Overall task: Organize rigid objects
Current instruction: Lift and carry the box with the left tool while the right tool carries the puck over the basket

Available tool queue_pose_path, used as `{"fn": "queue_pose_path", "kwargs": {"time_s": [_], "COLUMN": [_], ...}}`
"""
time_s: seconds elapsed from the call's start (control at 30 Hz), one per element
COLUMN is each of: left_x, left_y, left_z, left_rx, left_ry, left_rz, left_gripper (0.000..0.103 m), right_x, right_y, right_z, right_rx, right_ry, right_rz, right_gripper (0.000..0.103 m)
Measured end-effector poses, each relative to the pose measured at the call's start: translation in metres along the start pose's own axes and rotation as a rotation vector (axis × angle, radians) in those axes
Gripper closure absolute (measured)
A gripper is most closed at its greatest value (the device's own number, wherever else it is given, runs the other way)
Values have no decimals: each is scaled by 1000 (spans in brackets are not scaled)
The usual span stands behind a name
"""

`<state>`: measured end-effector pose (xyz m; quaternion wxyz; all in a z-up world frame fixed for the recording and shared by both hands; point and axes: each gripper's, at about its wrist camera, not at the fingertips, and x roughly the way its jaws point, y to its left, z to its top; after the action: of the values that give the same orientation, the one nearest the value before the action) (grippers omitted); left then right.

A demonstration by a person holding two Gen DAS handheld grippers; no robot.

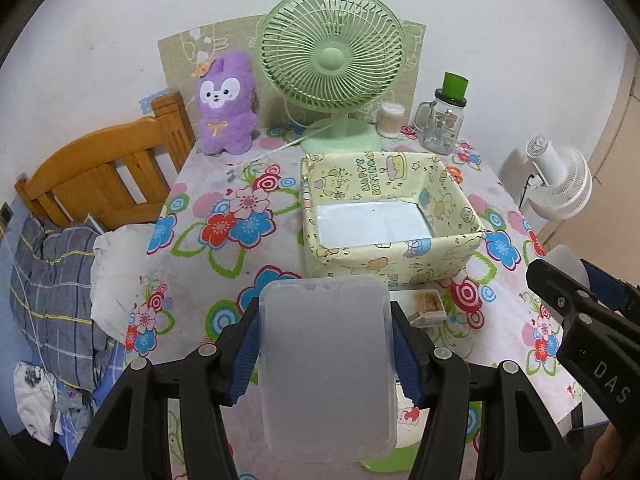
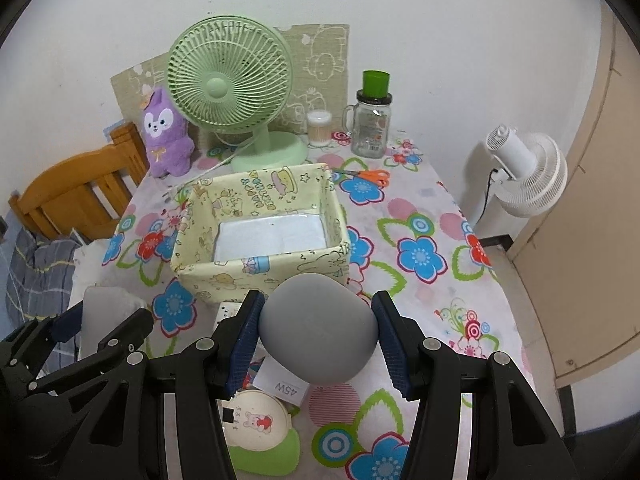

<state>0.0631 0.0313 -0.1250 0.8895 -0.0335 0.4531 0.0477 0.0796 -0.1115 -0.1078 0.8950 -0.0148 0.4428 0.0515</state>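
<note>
My left gripper [image 1: 325, 344] is shut on a translucent plastic case [image 1: 326, 364] and holds it above the table, in front of the yellow fabric storage box [image 1: 404, 262]. My right gripper [image 2: 318, 334] is shut on a grey rounded object [image 2: 318, 328], also in front of the box [image 2: 260, 270], whose white bottom is bare. The right gripper shows at the right edge of the left wrist view [image 1: 588, 312]; the left gripper with its case shows at the lower left of the right wrist view [image 2: 80, 332]. Below lie a white 45W charger [image 2: 282, 384], a round cream case [image 2: 256, 420] and a small card box [image 1: 430, 306].
At the back stand a green fan [image 1: 332, 64], a purple plush [image 1: 226, 104], a cotton-swab jar [image 1: 391, 120] and a glass mug with green lid [image 1: 444, 120]. Orange scissors [image 2: 366, 176] lie behind the box. A wooden chair [image 1: 100, 172] is left, a white fan [image 2: 528, 172] right.
</note>
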Motion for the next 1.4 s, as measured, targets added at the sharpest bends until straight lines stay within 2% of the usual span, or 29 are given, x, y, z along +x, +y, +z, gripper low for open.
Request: {"fn": "queue_pose_path", "kwargs": {"time_s": [0.33, 0.63, 0.93, 1.4], "left_x": [-3, 5, 31, 81], "left_y": [-8, -18, -18, -18], "left_z": [16, 39, 66, 90], "left_rx": [27, 34, 3, -49], "left_ry": [-21, -47, -32, 13], "left_rz": [-32, -11, 13, 54], "left_gripper": [42, 42, 42, 42], "right_x": [-1, 20, 45, 93], "right_y": [-1, 0, -2, -8], "right_z": [4, 35, 62, 91], "right_rx": [5, -43, -68, -96], "right_ry": [1, -10, 0, 21], "right_rz": [-2, 42, 78, 98], "right_gripper": [45, 45, 45, 45]}}
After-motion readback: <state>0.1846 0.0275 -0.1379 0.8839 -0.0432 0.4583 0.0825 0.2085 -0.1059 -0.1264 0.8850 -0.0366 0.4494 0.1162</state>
